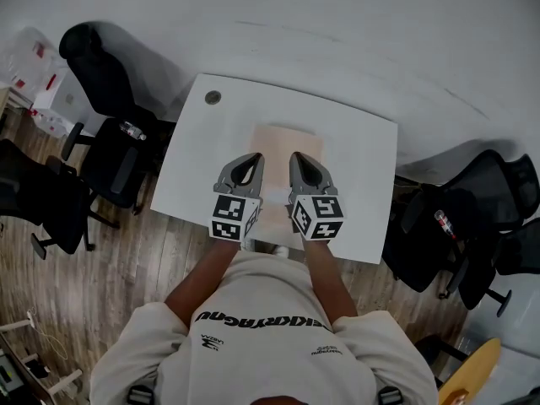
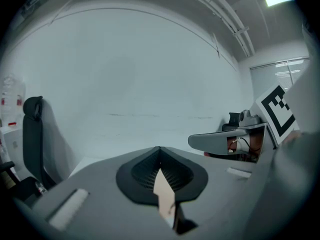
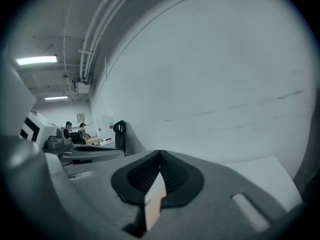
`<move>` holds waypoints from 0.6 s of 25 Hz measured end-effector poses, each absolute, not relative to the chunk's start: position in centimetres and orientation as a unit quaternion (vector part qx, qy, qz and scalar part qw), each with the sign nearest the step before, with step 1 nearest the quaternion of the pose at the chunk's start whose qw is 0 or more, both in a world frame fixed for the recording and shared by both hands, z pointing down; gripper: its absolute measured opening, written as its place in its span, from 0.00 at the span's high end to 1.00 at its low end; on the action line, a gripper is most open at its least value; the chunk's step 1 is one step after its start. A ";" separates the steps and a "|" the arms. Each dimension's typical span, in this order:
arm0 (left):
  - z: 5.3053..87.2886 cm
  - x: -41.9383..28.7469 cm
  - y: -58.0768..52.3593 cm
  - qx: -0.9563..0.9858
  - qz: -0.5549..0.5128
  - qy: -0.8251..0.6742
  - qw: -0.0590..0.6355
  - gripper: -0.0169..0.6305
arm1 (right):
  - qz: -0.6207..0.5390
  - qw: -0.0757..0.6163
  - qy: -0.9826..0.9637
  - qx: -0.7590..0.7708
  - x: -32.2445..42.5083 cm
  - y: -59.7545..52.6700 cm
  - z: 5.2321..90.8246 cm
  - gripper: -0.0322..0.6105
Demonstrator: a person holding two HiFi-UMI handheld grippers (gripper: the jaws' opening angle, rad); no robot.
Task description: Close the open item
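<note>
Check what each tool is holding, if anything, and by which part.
Left tool and right tool each pinch a thin tan edge; the head view places both at the near end of the flat tan item.

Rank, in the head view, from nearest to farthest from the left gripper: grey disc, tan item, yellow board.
1. Tan item, under the jaws, centre.
2. Grey disc, far-left corner of the table.
3. Yellow board, picture's lower-right corner.

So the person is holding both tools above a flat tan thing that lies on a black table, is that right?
Not quite. The table is white, not black, as the head view shows. The rest stands: the left tool and the right tool are both above the flat tan thing that lies on it.
</note>
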State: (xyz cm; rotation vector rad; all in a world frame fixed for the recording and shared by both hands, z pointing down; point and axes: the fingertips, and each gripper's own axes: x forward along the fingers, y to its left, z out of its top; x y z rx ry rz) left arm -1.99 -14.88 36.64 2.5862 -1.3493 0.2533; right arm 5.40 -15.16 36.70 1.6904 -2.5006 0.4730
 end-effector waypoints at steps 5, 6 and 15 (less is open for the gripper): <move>35.3 -1.7 -14.9 0.881 0.072 -0.460 0.090 0.96 | 0.137 0.029 -0.820 0.555 5.8 -15.2 35.4 0.95; 35.0 -1.6 -14.9 0.881 0.069 -0.459 0.086 0.96 | 0.134 0.026 -0.820 0.556 5.9 -15.2 35.1 0.95; 32.6 -1.2 -14.8 0.887 0.039 -0.456 0.057 0.96 | 0.103 0.006 -0.818 0.566 6.9 -15.2 33.0 0.95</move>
